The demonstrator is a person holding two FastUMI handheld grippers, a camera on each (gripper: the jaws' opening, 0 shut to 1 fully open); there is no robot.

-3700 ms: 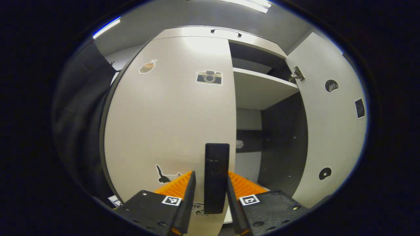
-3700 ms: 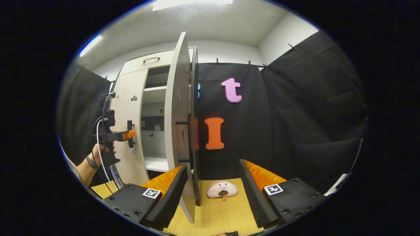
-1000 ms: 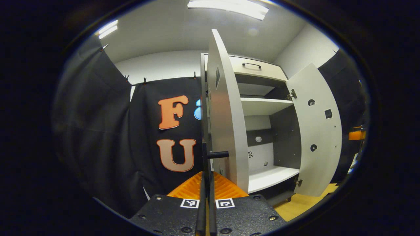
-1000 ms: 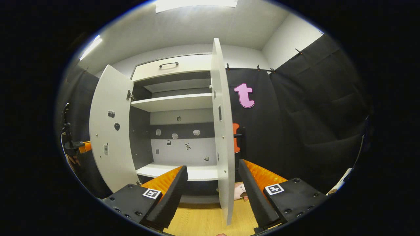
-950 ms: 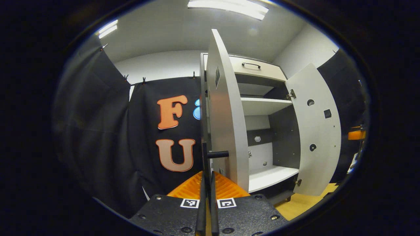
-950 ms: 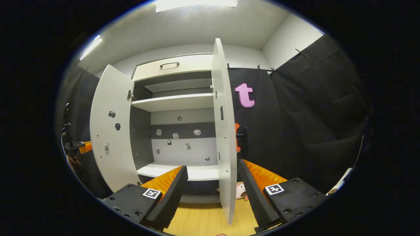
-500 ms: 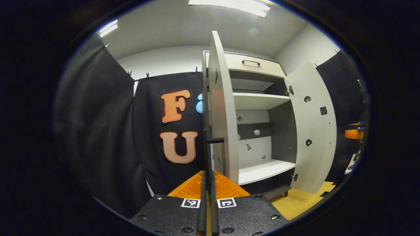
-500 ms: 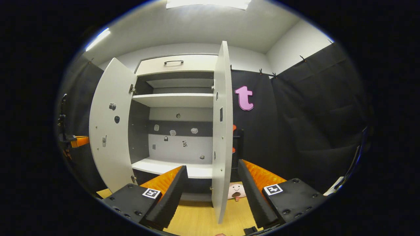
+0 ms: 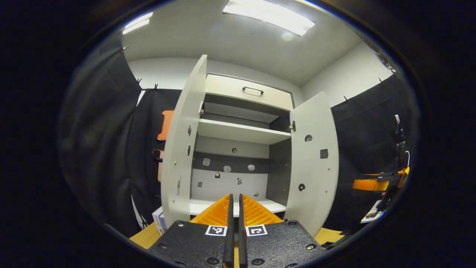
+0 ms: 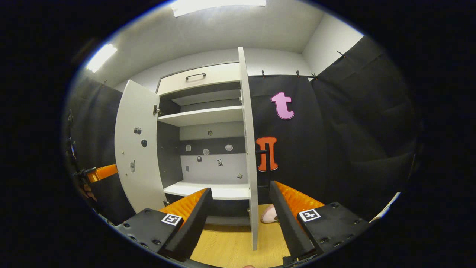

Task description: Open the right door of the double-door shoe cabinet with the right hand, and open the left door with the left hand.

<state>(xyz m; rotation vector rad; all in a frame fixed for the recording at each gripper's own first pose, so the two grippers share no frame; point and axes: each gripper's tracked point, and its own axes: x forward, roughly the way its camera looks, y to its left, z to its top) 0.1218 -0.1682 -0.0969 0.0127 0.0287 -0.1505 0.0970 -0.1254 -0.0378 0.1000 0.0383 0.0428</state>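
Shoe cabinet (image 9: 238,111): stands on the wooden floor (image 10: 230,249) against the booth wall, straight ahead in both gripper views, with both doors swung outward and its inside on show.
Left door (image 9: 184,149): open, its inner face turned to the left gripper view's camera; small stickers and screw holes dot it, and its dark handle (image 9: 158,156) sticks out on the far side toward the black cloth.
Right door (image 9: 312,163): open, standing out from the cabinet; in the right gripper view it shows nearly edge-on (image 10: 250,149) between that gripper's fingers, touching neither, with its dark handle (image 10: 264,156) on the outer side.
Inside: a white upper shelf (image 10: 200,115), a white bottom shelf (image 10: 212,190), and a grey and white back panel with small stickers (image 10: 206,151).
Top drawer (image 10: 200,79): above the doors, with a dark bar handle.
Left gripper (image 9: 234,208): fingers pressed together with nothing between them, away from the cabinet and pointing at its open middle.
Right gripper (image 10: 240,208): jaws spread wide, holding nothing; in the left gripper view it shows far to the right (image 9: 375,184), beyond the right door.
Floor by the right door: a pink plush slipper (image 10: 268,214) lies partly hidden behind the door's edge.
Box (image 9: 159,219): a small white one low beside the left door.
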